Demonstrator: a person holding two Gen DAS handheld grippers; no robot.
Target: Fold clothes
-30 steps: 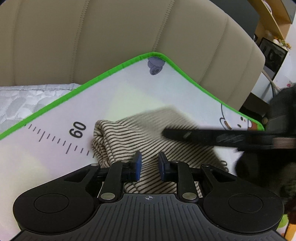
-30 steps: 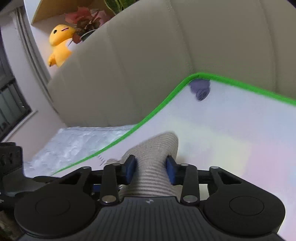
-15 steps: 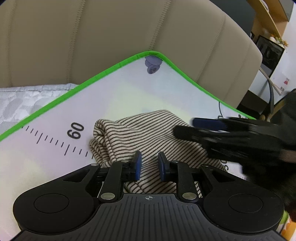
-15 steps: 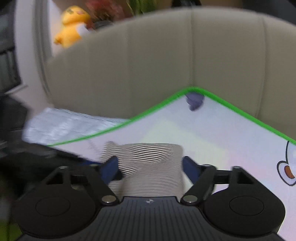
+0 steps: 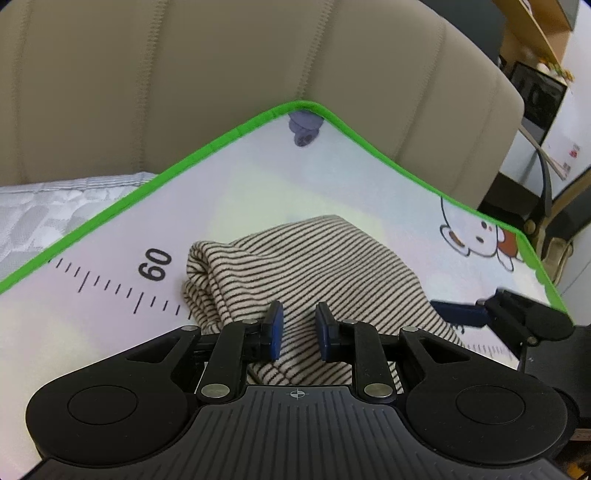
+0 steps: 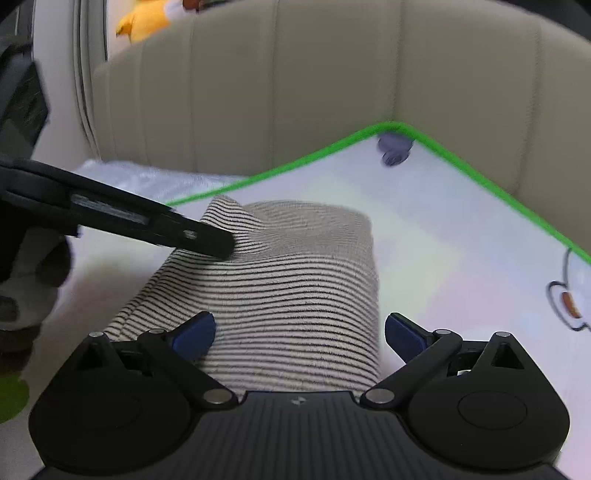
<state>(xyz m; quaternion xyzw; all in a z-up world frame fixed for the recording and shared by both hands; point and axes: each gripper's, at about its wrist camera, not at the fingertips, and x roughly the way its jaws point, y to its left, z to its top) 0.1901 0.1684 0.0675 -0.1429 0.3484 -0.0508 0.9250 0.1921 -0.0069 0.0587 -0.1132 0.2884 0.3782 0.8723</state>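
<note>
Lying on the bed: a play mat [image 5: 258, 192] with green binding, a printed ruler marked 60 and cartoon animals, its far corner against the beige padded headboard [image 5: 184, 74].
Garment: a folded striped knit top [image 5: 317, 258], cream with dark stripes, sits mid-mat beside the ruler marks, its thick rolled edge towards the 60.
Left tongs [image 5: 297, 330]: held low over the near edge of the top, blue pads close together with a narrow gap; from the right wrist view one black finger presses into the fabric, raising a small peak. Whether cloth is actually pinched, I cannot tell.
Right tongs [image 6: 299, 334]: spread wide, straddling the near end of the top, pads clear of the fabric.
Hard to make out: the right wrist view is blurred; a yellow plush toy [image 6: 144, 22] above the headboard is cut off.
</note>
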